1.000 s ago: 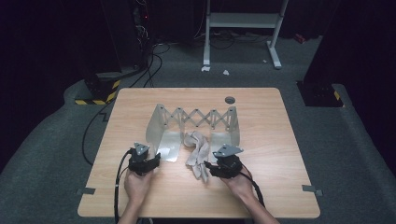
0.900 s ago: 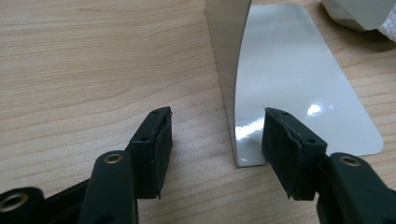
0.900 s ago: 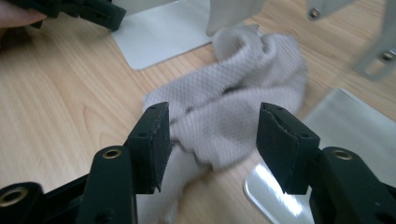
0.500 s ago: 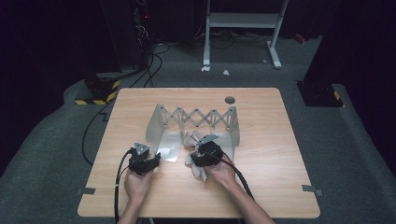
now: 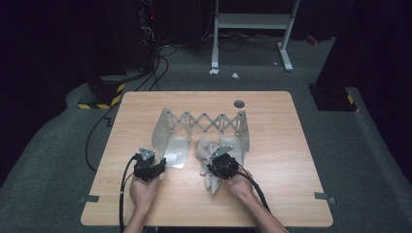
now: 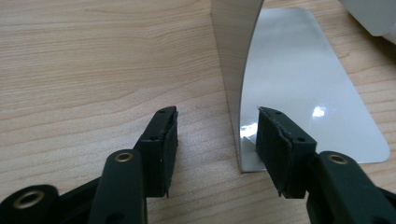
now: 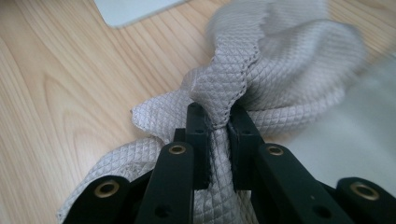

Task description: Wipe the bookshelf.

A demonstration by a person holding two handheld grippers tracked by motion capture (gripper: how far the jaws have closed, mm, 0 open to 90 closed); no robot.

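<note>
A metal folding rack has a scissor lattice [image 5: 206,121] joining a left curved plate [image 5: 167,141] and a right plate [image 5: 243,136]. A crumpled grey quilted cloth [image 5: 205,145] lies by the right plate. My left gripper [image 5: 159,164] rests at the left plate's near corner. Its jaws have just been closing, and in the left gripper view the left gripper [image 6: 217,112] straddles the plate's [image 6: 299,84] upright edge without its pads touching. My right gripper [image 5: 212,167] has just been closing. In the right gripper view the right gripper [image 7: 217,109] pinches a fold of the cloth [image 7: 289,56].
The wooden table [image 5: 291,160] has a round grommet hole [image 5: 239,103] at the back. Tape tabs [image 5: 323,196] mark its front corners. Cables trail from both grippers off the front edge. A white stand [image 5: 252,22] and dark equipment stand on the floor beyond.
My right gripper has moved left and down onto the cloth and shut on a fold of it. My left gripper has stayed in place at the plate's corner.
</note>
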